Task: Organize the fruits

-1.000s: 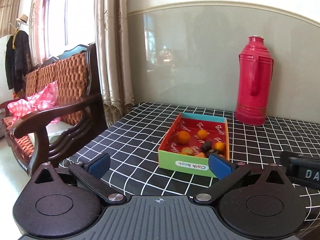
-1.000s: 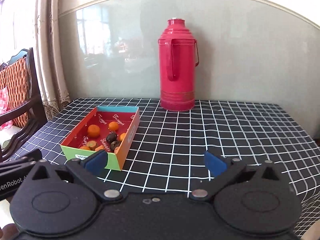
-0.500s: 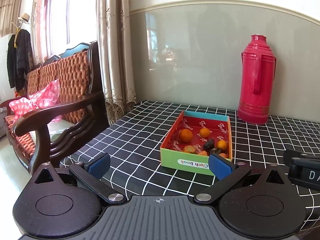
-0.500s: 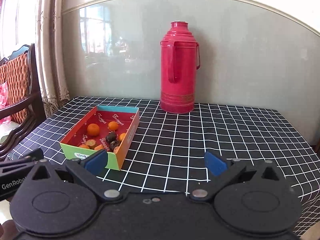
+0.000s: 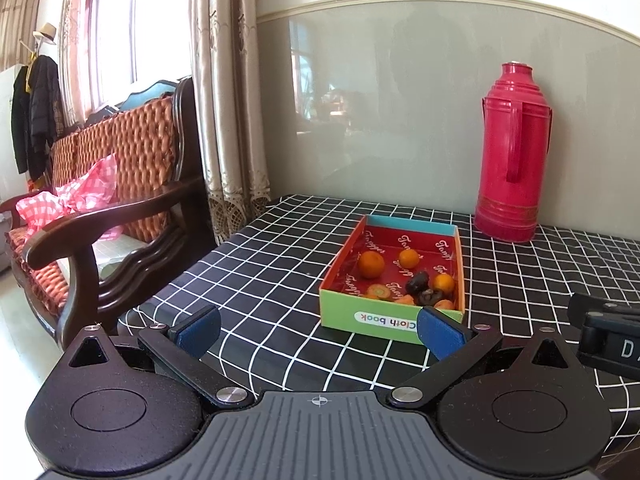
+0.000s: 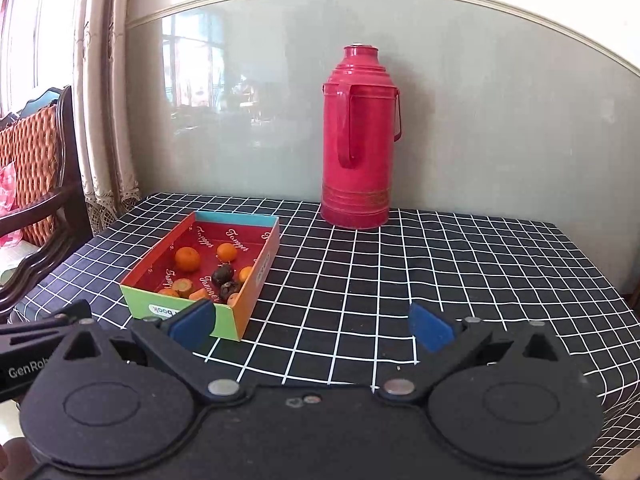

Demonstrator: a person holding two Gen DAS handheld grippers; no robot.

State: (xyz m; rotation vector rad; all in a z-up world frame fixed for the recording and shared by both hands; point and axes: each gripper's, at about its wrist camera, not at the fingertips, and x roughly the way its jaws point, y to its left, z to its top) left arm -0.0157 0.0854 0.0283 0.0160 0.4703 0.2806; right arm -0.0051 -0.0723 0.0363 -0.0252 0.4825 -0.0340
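Observation:
A shallow colourful cardboard box (image 5: 386,322) with a red floor stands on the black checked tablecloth. It holds several small oranges (image 5: 371,264), carrot pieces (image 5: 379,291) and dark fruits (image 5: 418,282). The box also shows in the right wrist view (image 6: 250,280), with oranges (image 6: 187,259) and dark fruits (image 6: 222,275) inside. My left gripper (image 5: 319,330) is open and empty, short of the box's near wall. My right gripper (image 6: 311,326) is open and empty, to the right of the box's near corner.
A tall red thermos (image 5: 513,152) stands at the back by the wall, also in the right wrist view (image 6: 360,140). A wooden sofa (image 5: 100,208) with a pink cloth stands left of the table. The table's (image 6: 460,272) right half shows only checked cloth.
Both grippers have drawn back a little and risen. The box looks slightly farther away. Both stay open and empty.

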